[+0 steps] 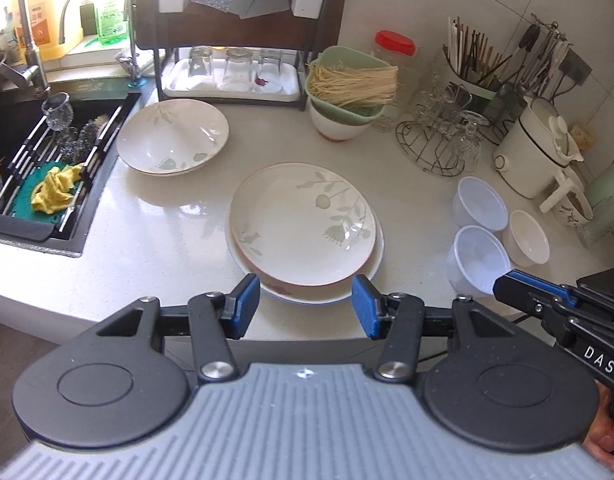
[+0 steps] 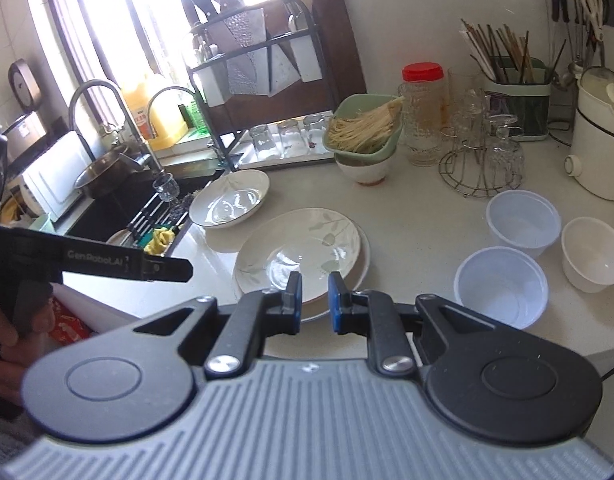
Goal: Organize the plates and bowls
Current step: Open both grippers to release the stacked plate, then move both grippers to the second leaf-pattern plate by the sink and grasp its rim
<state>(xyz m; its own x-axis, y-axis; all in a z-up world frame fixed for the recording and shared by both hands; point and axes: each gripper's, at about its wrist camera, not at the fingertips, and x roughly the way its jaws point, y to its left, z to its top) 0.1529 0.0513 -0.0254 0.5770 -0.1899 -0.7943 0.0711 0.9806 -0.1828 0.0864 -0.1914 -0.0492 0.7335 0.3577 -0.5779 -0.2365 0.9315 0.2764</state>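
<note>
A leaf-patterned plate (image 1: 303,220) lies stacked on a larger white plate (image 1: 243,258) at the counter's front; the stack also shows in the right wrist view (image 2: 303,246). A deeper leaf-patterned dish (image 1: 173,136) (image 2: 229,199) sits apart near the sink. Two translucent plastic bowls (image 1: 477,202) (image 1: 477,260) and a white bowl (image 1: 525,238) stand to the right, also seen in the right wrist view (image 2: 523,220) (image 2: 501,284) (image 2: 593,254). My left gripper (image 1: 307,306) is open and empty just before the stack. My right gripper (image 2: 315,298) is narrowly open and empty at the stack's near rim.
A sink (image 1: 39,160) with a drying rack and yellow cloth lies left. A dish rack tray holds upturned glasses (image 1: 235,70). A green basket of noodles (image 1: 349,84) sits on a bowl. A wire glass stand (image 1: 439,136), chopstick holder (image 1: 471,64) and white pot (image 1: 535,148) crowd the back right.
</note>
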